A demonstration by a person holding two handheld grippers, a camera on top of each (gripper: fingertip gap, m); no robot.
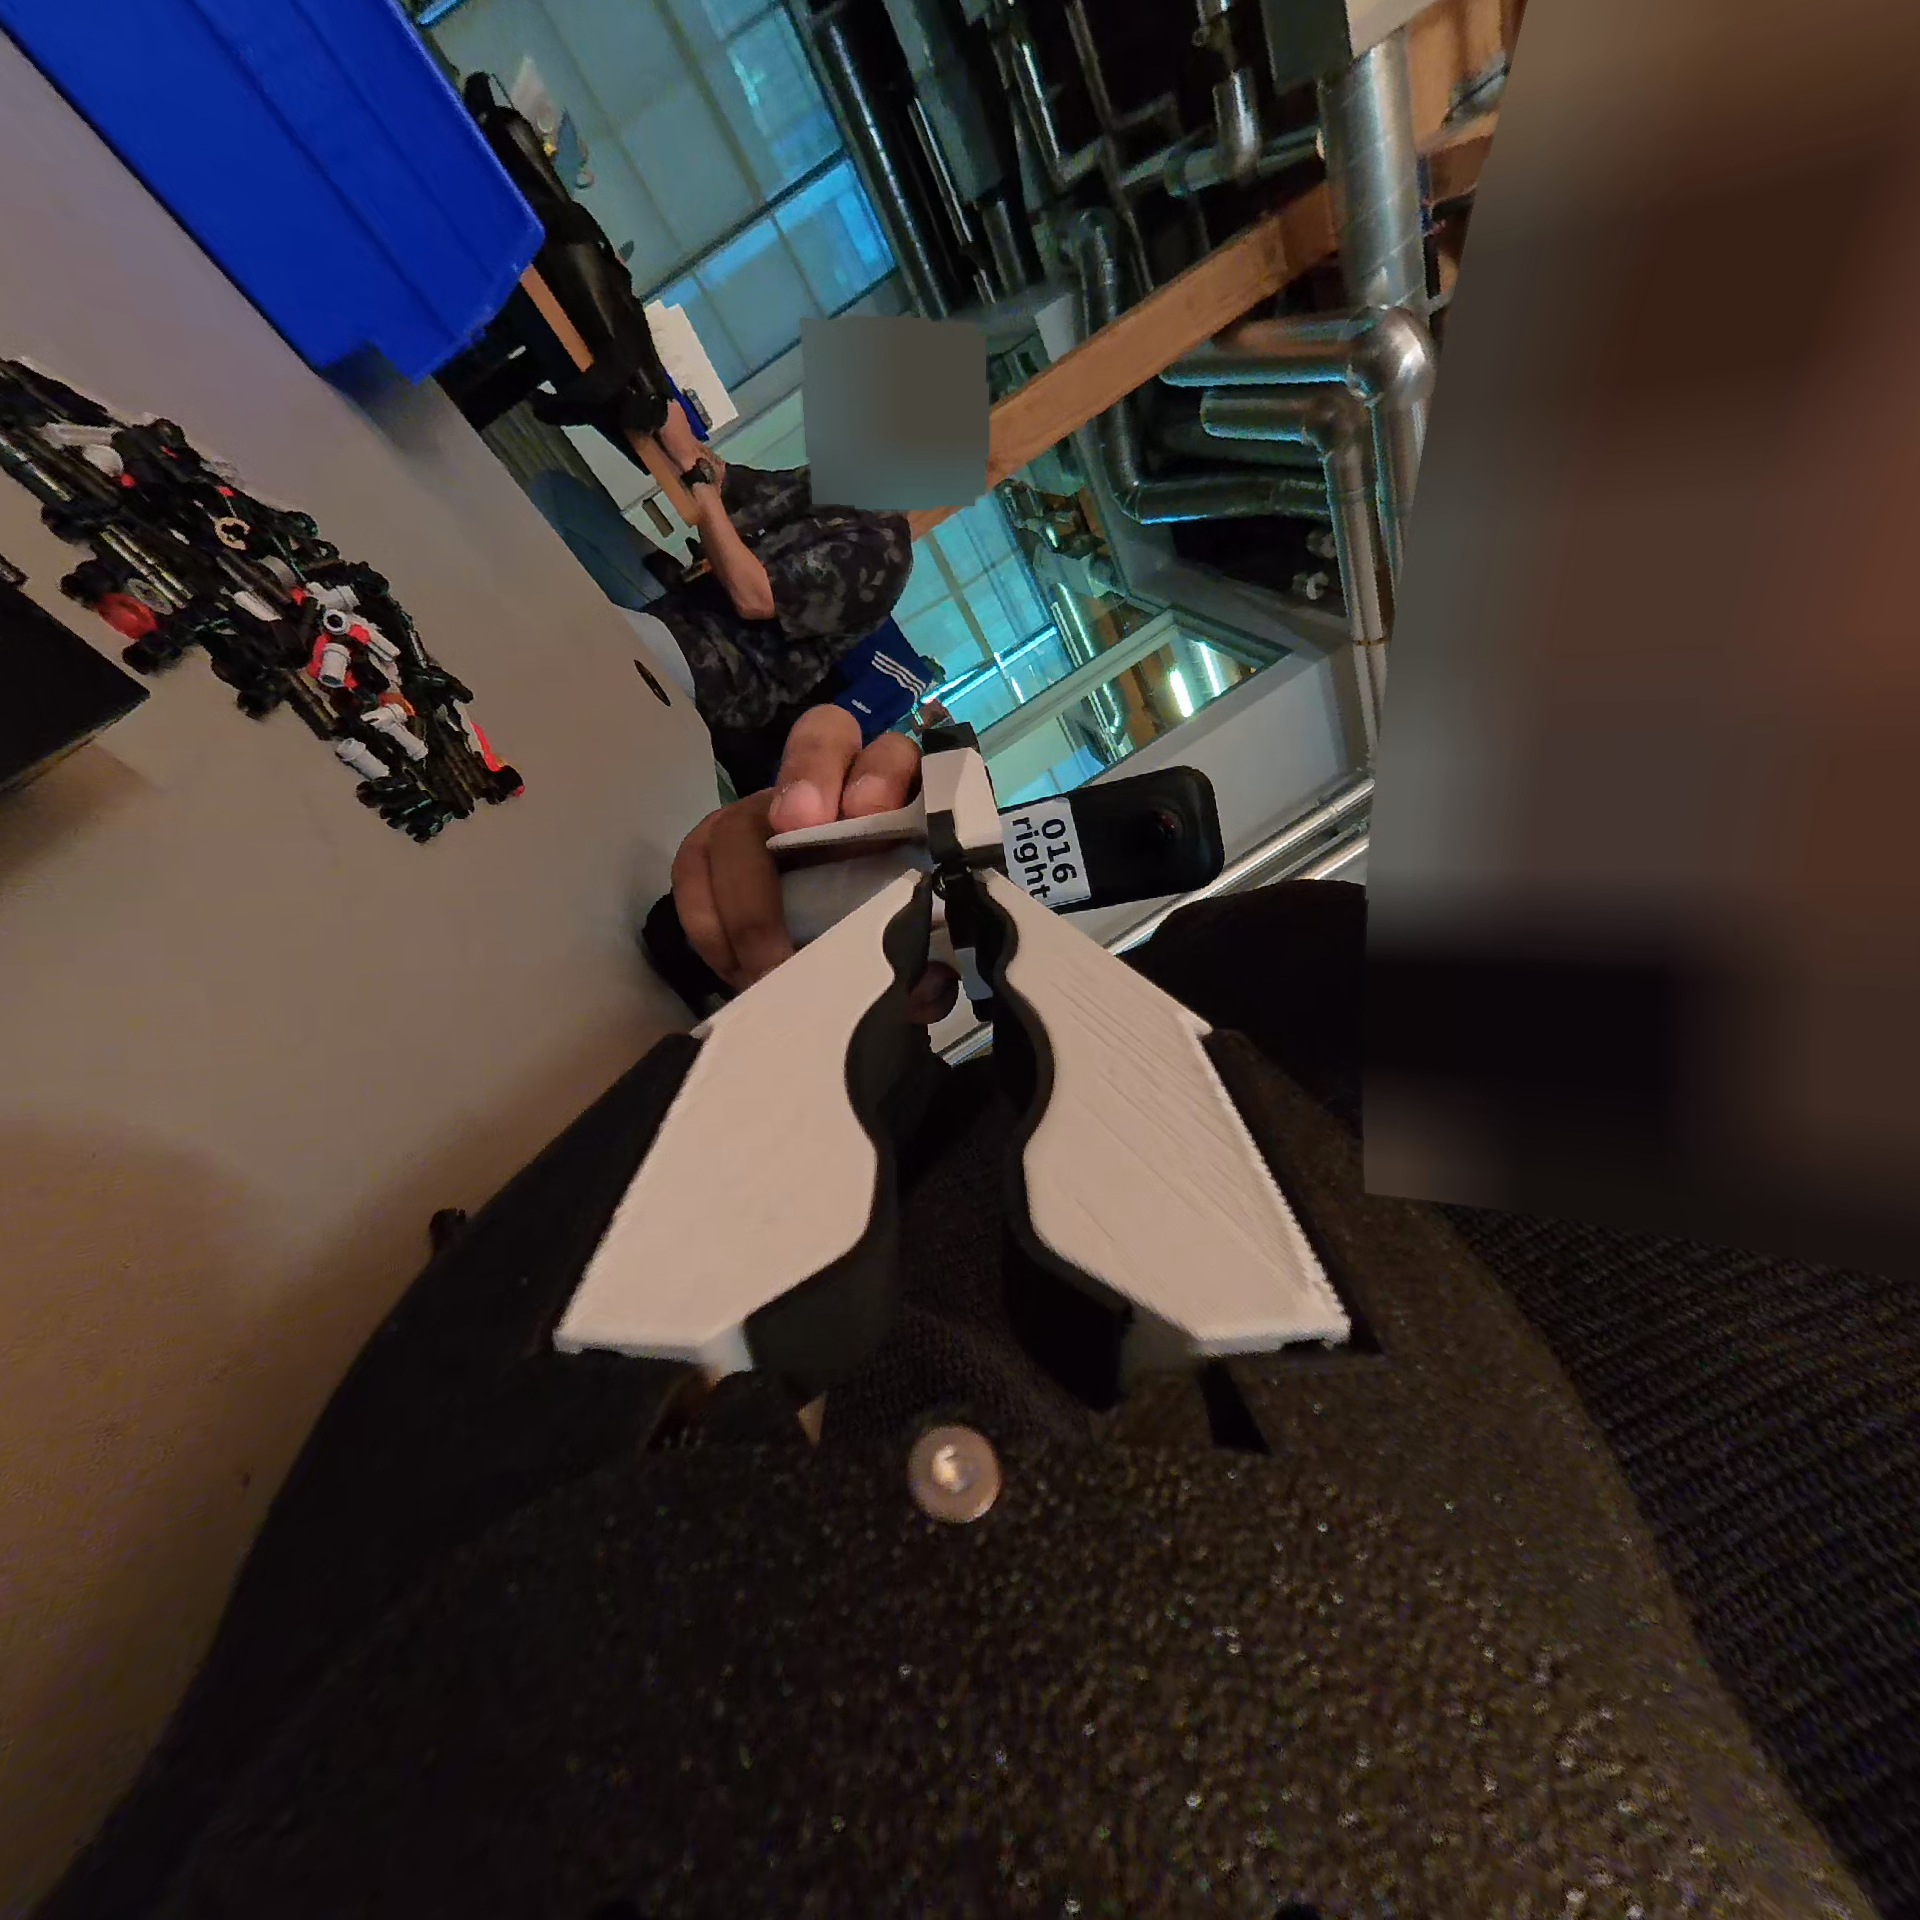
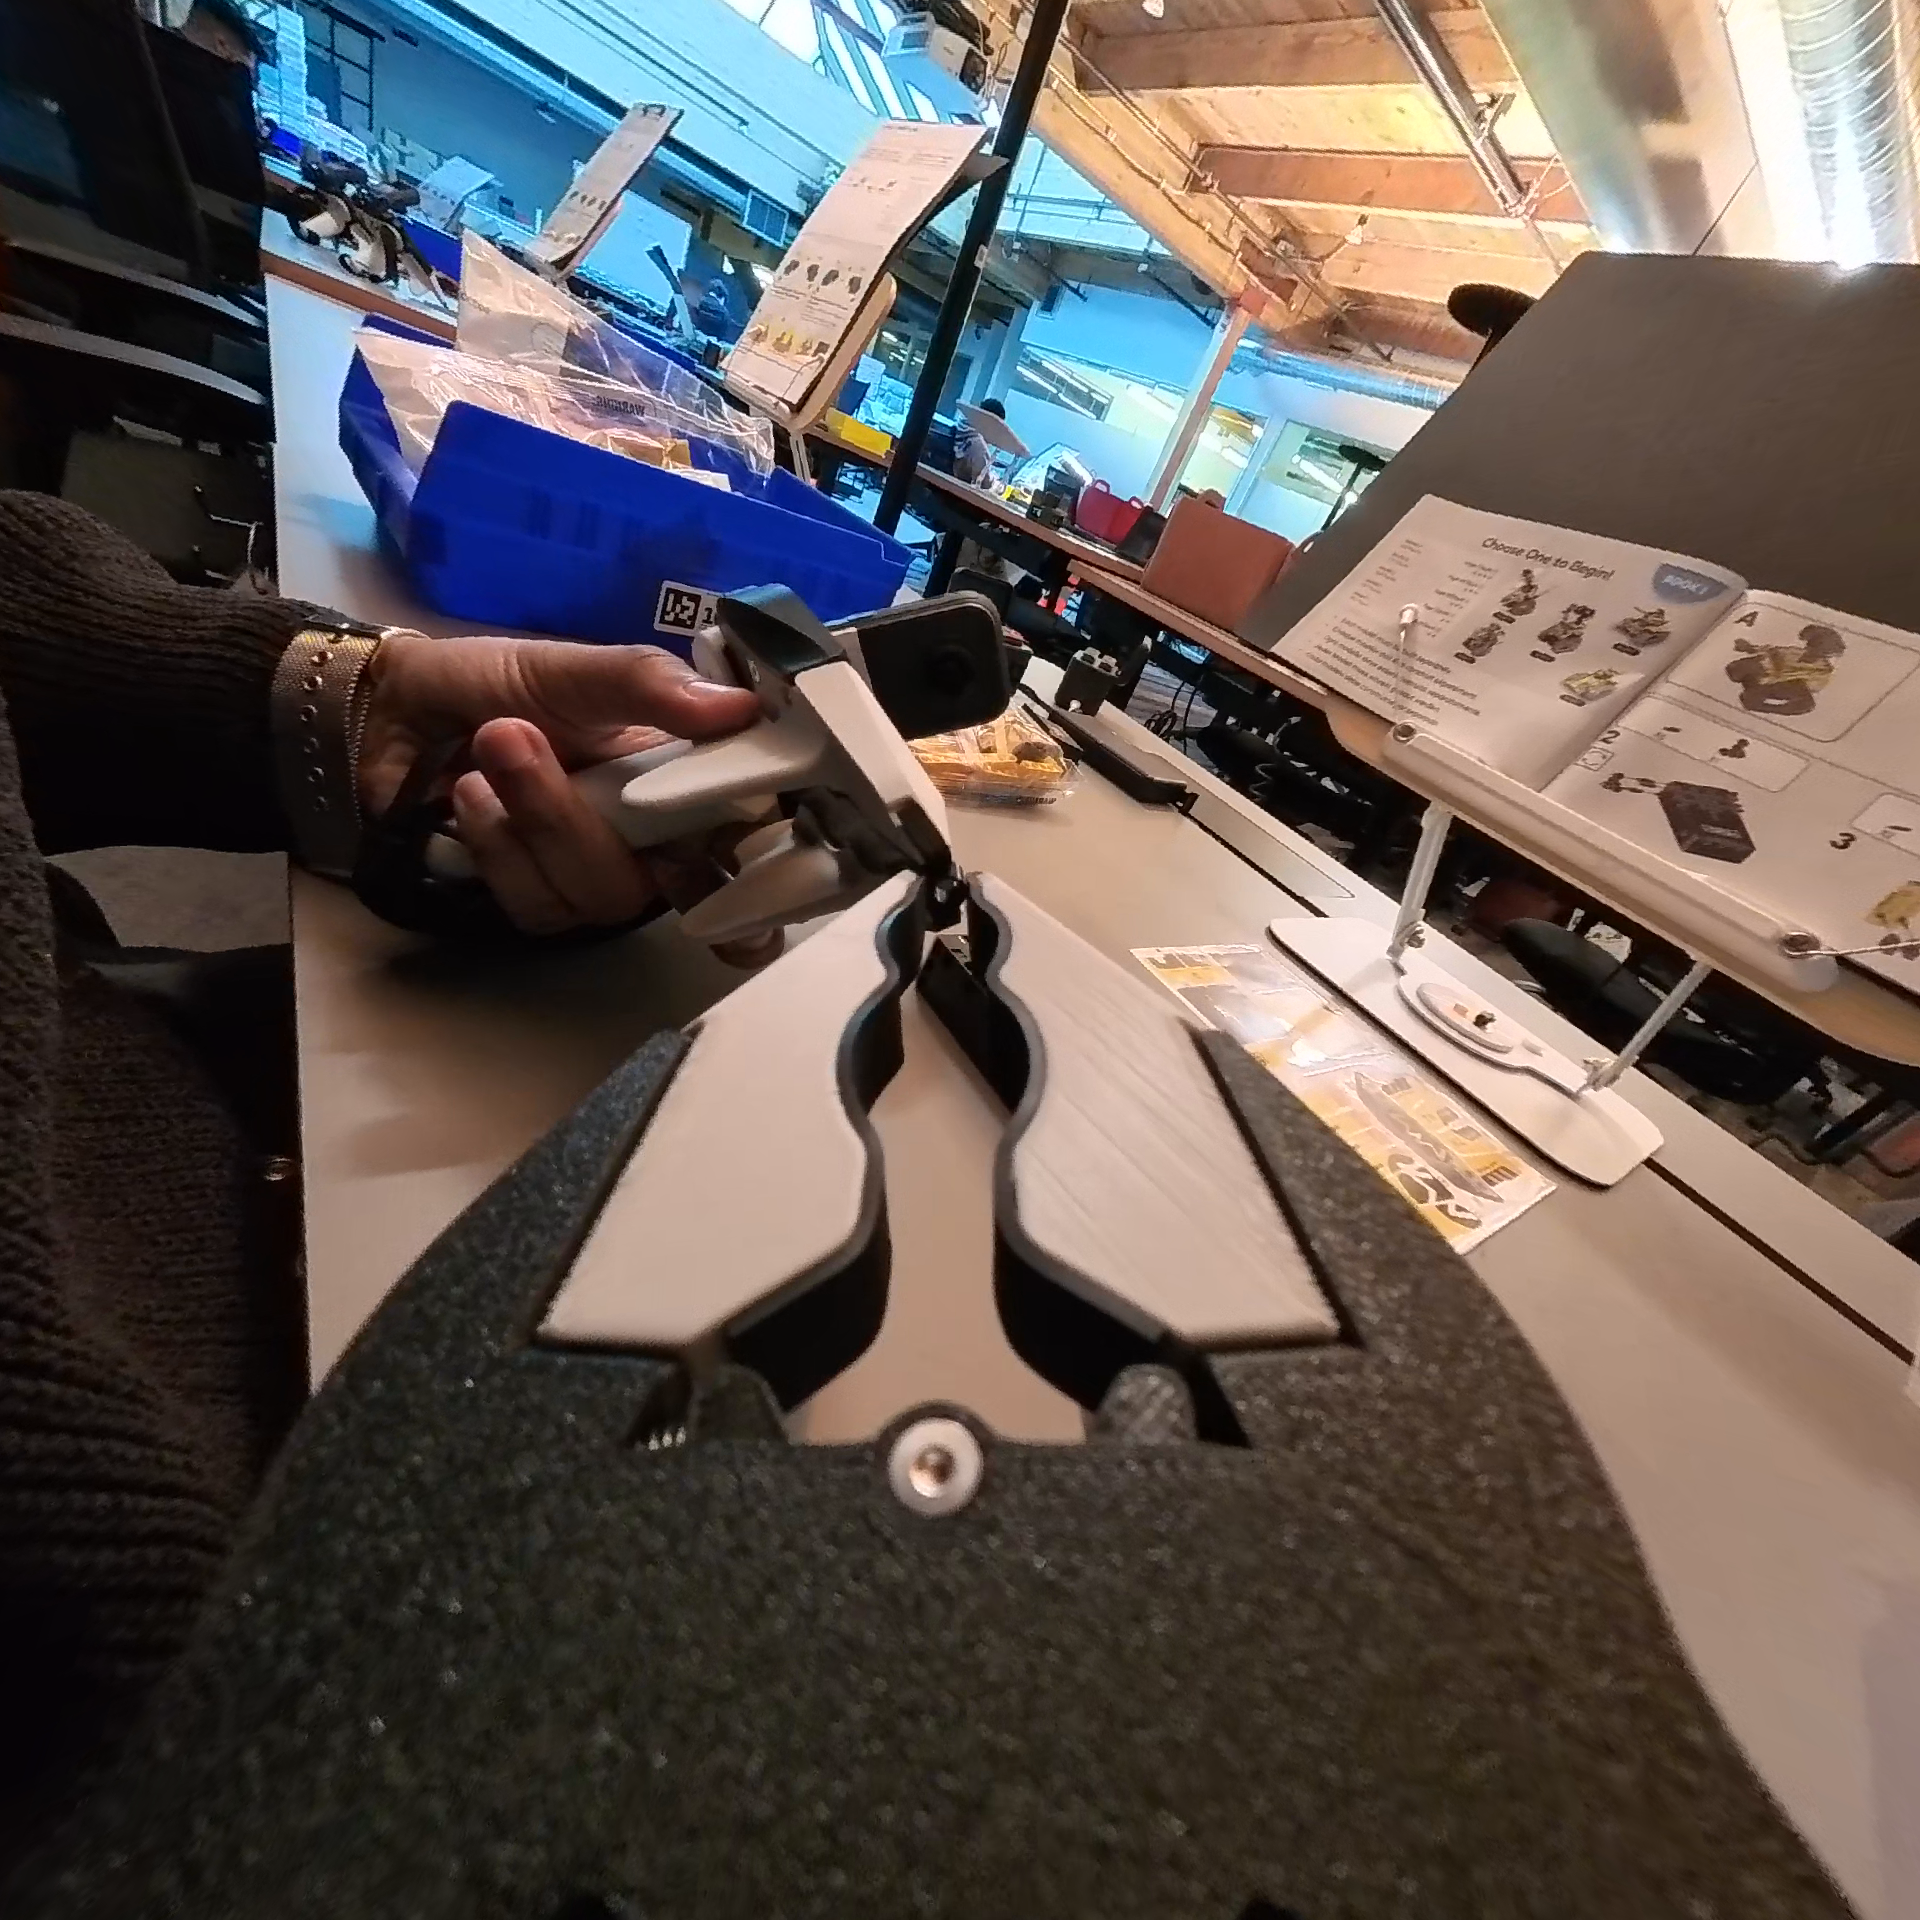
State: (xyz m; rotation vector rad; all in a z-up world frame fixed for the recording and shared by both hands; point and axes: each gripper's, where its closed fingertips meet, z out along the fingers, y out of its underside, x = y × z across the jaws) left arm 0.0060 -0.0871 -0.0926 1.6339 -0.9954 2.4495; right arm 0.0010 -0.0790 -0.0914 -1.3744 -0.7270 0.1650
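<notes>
My left gripper (image 1: 948, 883) and my right gripper (image 2: 943, 896) meet tip to tip above the grey table (image 2: 1122, 883). Both are shut on one small black part (image 1: 954, 920), which also shows in the right wrist view (image 2: 941, 906). The part is mostly hidden by the fingertips. In the left wrist view the right gripper (image 1: 940, 836) faces me, held by a hand (image 1: 727, 883). In the right wrist view the left gripper (image 2: 920, 857) comes in from the left, held by a hand (image 2: 540, 748) in a dark knit sleeve.
A pile of small black, red and white parts (image 1: 260, 623) lies on the table. A blue bin (image 2: 623, 540) holding plastic bags stands behind. An open booklet (image 2: 1662, 707) rests on a white stand (image 2: 1475, 1049), beside a yellow-black sheet (image 2: 1351, 1101) and a packet of yellow pieces (image 2: 987, 764). Both grippers' tips are close together, under 4 cm apart.
</notes>
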